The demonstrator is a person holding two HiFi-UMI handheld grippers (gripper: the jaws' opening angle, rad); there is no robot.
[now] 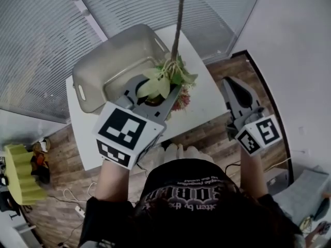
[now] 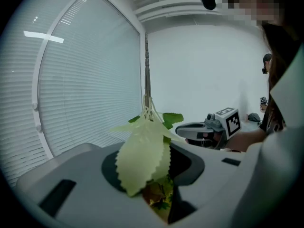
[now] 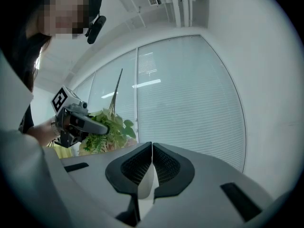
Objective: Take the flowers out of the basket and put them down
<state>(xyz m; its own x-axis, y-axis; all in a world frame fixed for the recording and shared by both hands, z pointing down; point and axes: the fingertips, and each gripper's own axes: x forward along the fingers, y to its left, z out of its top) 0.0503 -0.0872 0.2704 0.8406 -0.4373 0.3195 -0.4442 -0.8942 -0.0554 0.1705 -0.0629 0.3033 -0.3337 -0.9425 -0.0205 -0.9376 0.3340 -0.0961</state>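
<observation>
A bunch of artificial flowers [image 1: 166, 79], with pale green leaves, pinkish blooms and a long brown stem [image 1: 178, 19], is lifted above the white table [image 1: 207, 99]. My left gripper [image 1: 156, 93] is shut on the flowers at the leafy head, and the stem points up towards the head camera. In the left gripper view the leaves [image 2: 142, 156] hang between the jaws and the stem [image 2: 147, 65] rises straight up. The grey plastic basket [image 1: 90, 71] stands behind on the table and looks empty. My right gripper [image 1: 231, 86] is shut on nothing, held off the table's right side over the floor.
The small white table stands before windows with closed blinds [image 1: 46, 30]. Wooden floor [image 1: 248, 66] surrounds it. A yellow folded object [image 1: 20, 174] and cables lie on the floor at the left. The person's torso fills the bottom of the head view.
</observation>
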